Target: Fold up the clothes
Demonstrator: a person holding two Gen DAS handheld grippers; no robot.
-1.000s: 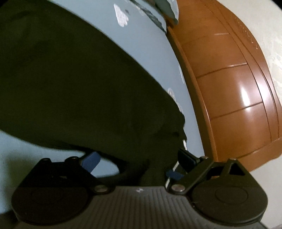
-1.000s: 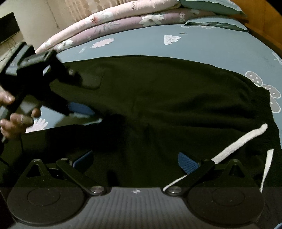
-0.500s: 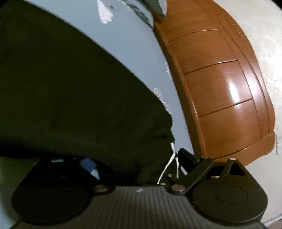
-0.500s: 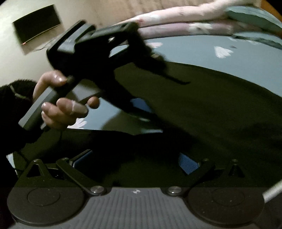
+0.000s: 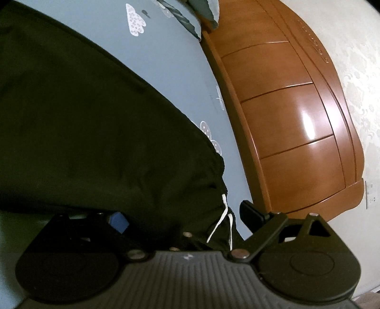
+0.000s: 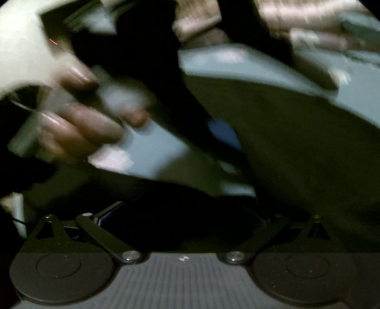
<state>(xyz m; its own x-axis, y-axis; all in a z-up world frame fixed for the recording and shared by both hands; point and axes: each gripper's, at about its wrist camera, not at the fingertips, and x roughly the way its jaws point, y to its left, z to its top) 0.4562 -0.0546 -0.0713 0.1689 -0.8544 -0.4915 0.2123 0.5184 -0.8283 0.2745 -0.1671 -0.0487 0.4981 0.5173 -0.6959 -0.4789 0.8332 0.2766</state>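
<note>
Black trousers point(image 5: 90, 133) with a white drawstring point(image 5: 220, 221) lie on the pale blue bedsheet point(image 5: 171, 59). My left gripper point(image 5: 184, 217) is open, its fingers wide apart, with the gathered waistband and the drawstring lying between them. The right wrist view is badly blurred. There my right gripper point(image 6: 182, 214) is open too, low over the black trousers point(image 6: 296, 147), with dark cloth between its fingers. A hand point(image 6: 78, 123) holds the left gripper point(image 6: 223, 133) close in front of that camera; its blue pad shows against the cloth.
A polished wooden headboard point(image 5: 289, 123) runs along the right of the bed, with a pale wall point(image 5: 356, 71) behind it. A pillow corner point(image 5: 204, 12) lies at the top. Folded floral bedding point(image 6: 296, 31) is blurred at the far side.
The left gripper and the hand holding it have swept right and much closer to the right camera. The waistband and drawstring have slid further in between the left fingers. The right view has blurred.
</note>
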